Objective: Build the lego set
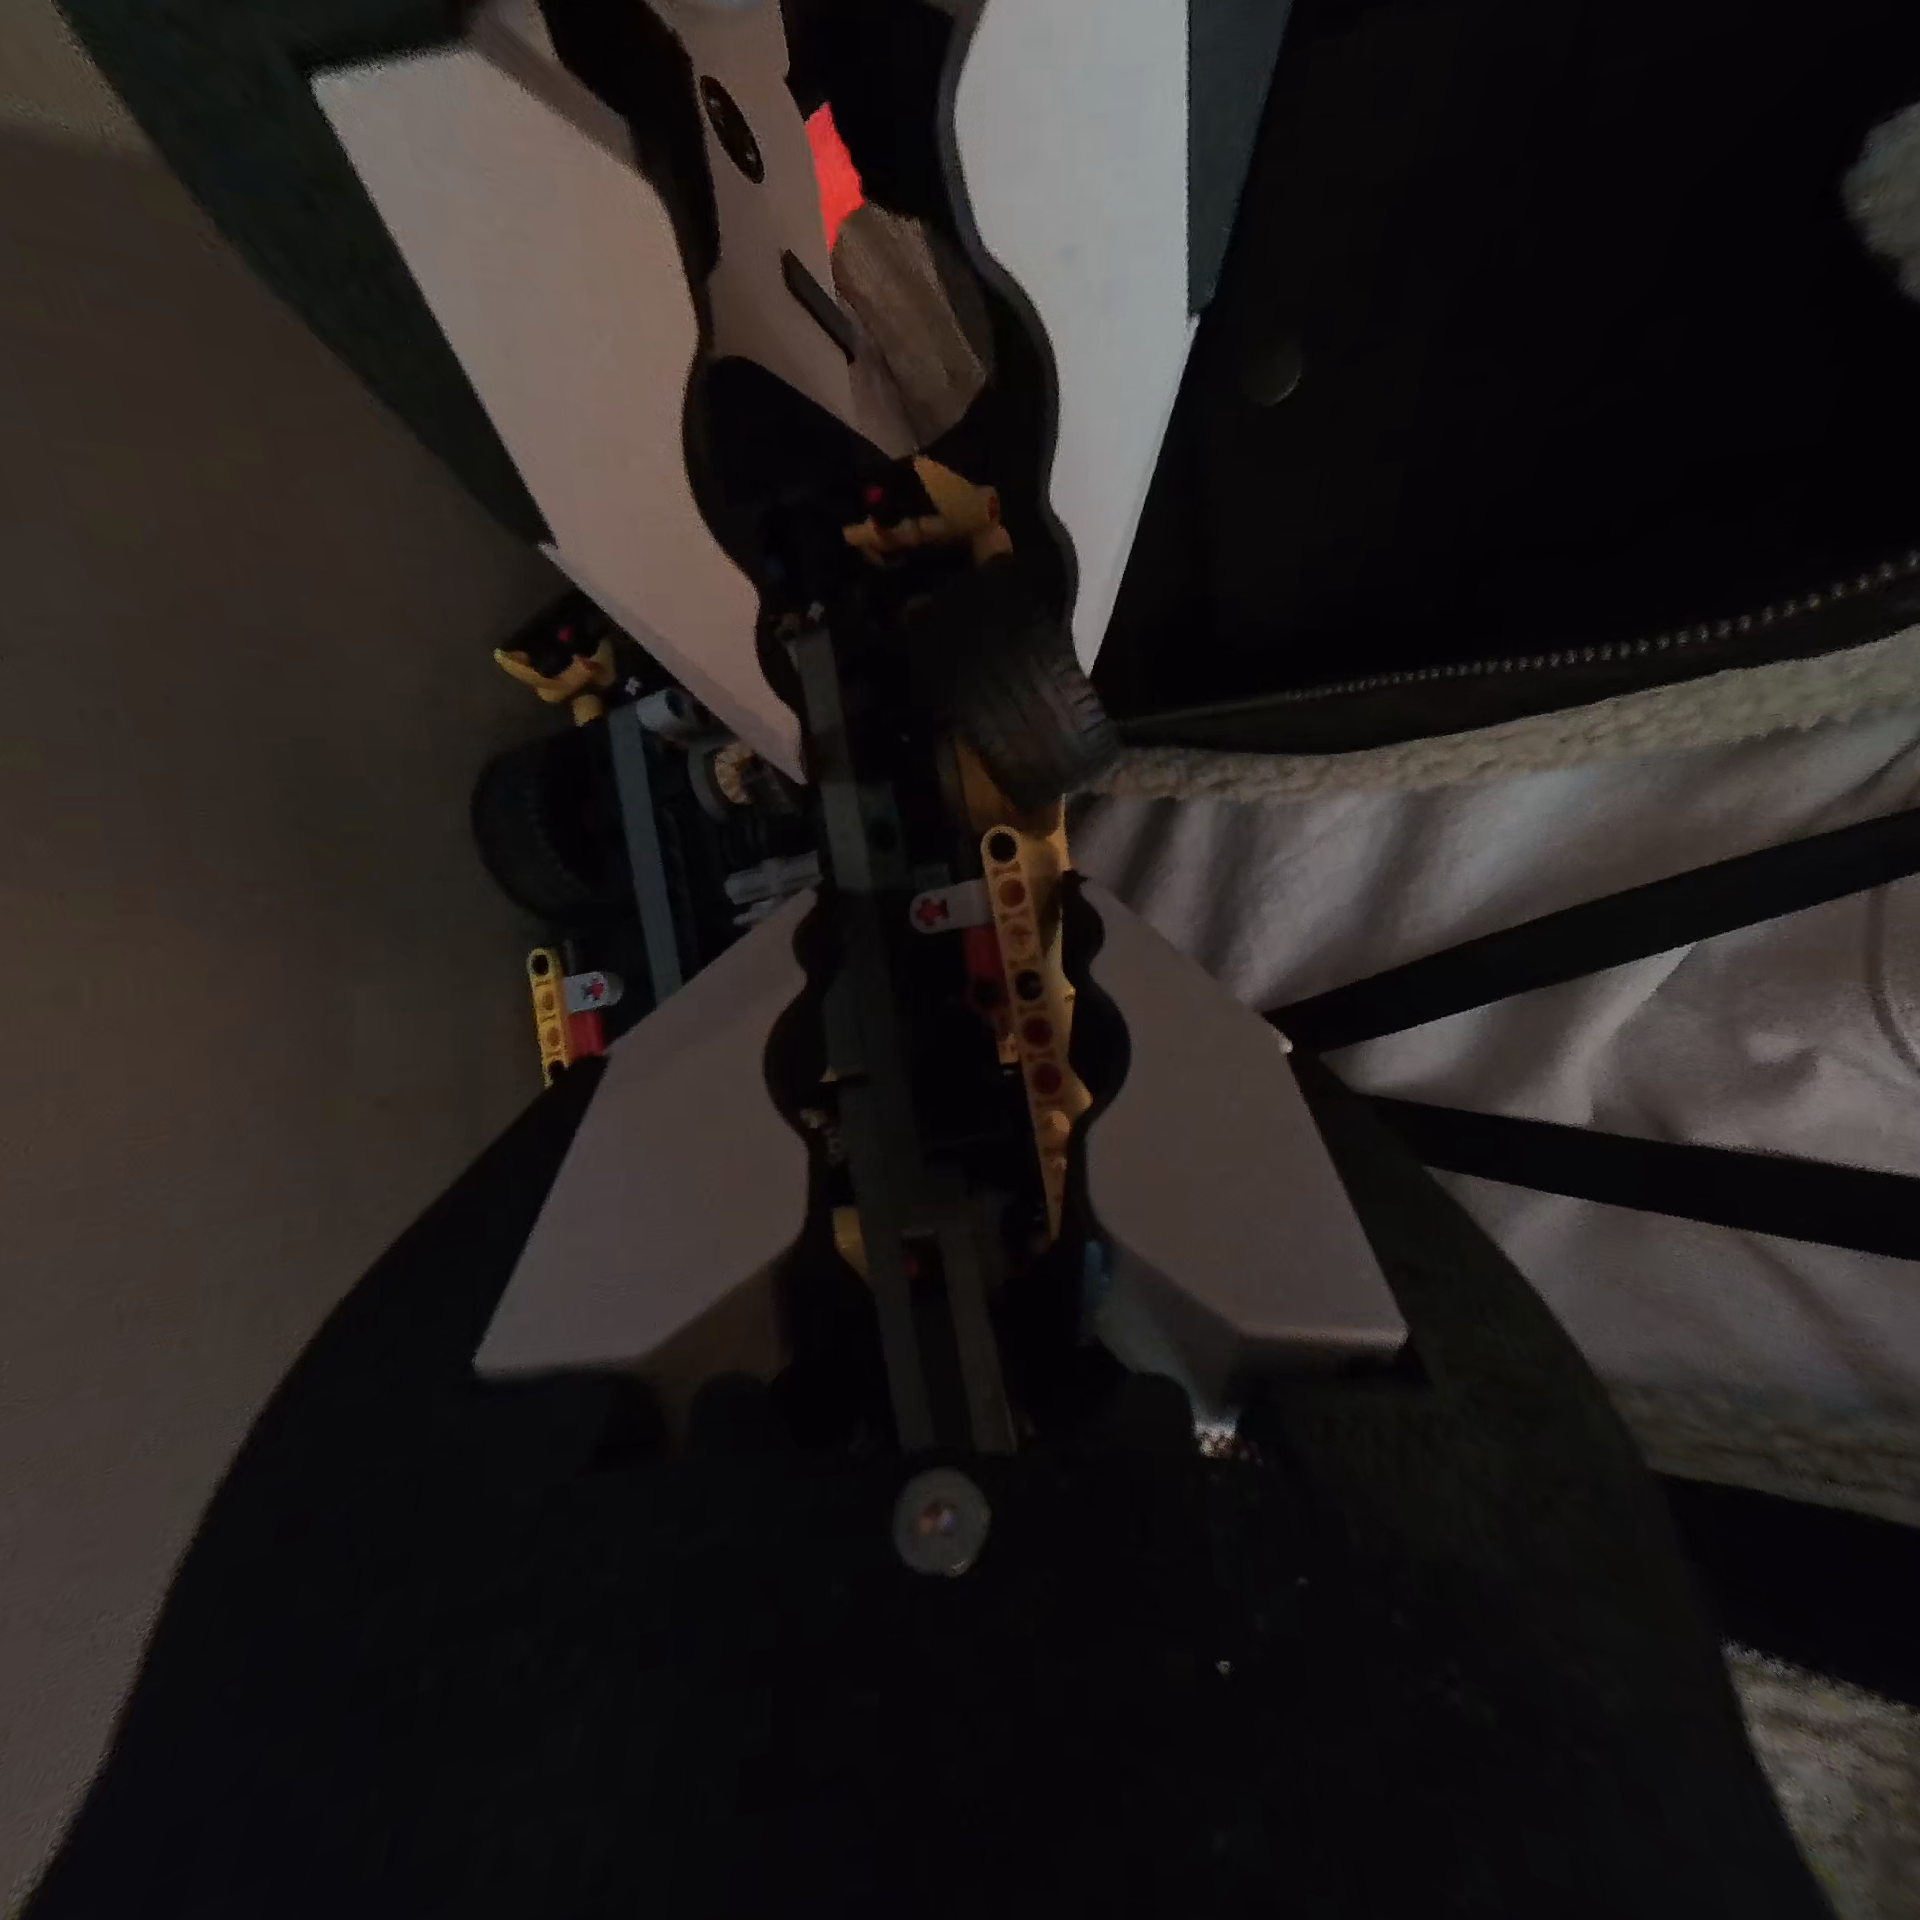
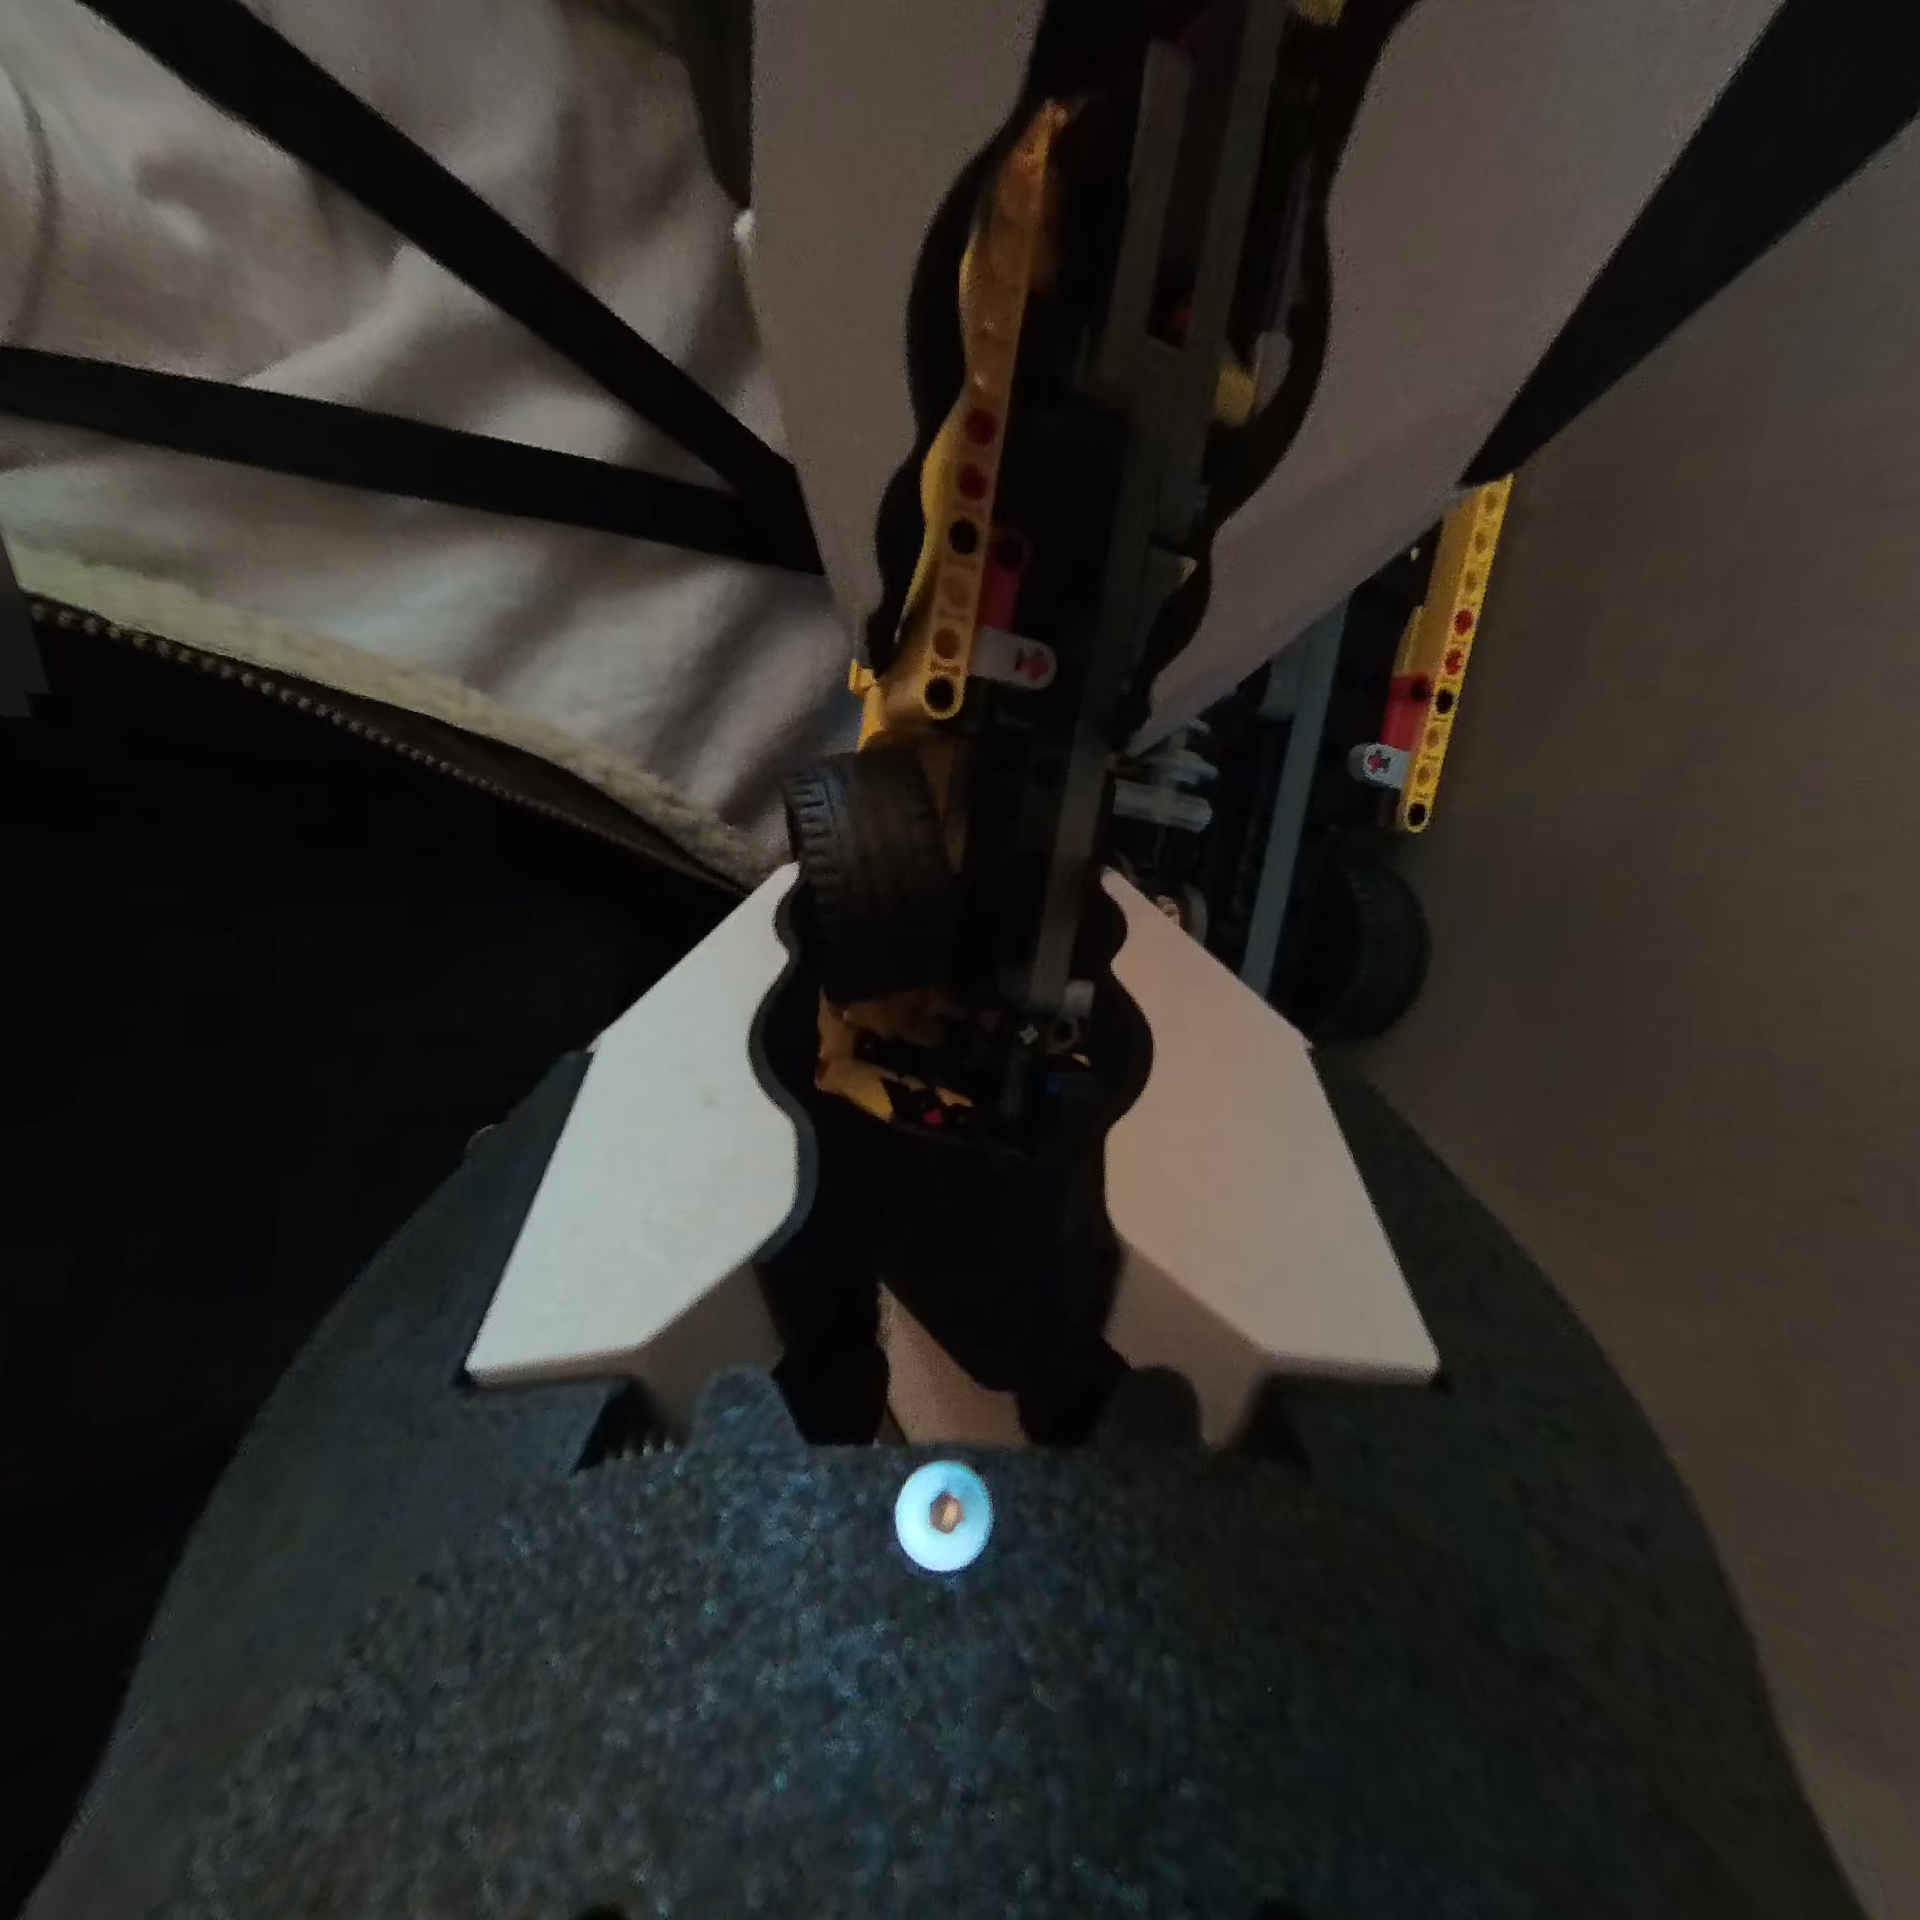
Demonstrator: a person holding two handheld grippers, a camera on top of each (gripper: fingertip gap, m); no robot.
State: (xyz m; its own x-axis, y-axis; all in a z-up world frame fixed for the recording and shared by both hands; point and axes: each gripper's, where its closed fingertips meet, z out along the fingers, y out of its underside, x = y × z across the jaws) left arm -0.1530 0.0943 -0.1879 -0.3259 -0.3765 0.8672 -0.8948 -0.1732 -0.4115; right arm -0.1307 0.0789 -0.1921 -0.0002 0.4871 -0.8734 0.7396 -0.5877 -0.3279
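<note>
The left tool (image 1: 940, 997) and the right tool (image 2: 951, 997) both grip the lego model (image 1: 1023, 987) from opposite ends, holding it in the air before a reflecting wall (image 1: 208, 935). It seems a holding step; the next move needs a free tool for new pieces.

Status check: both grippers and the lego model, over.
Left gripper shut on lego model. Right gripper shut on its other end, by the black wheel. Model mirrored in glossy surface alongside. Nothing blocking.
</note>
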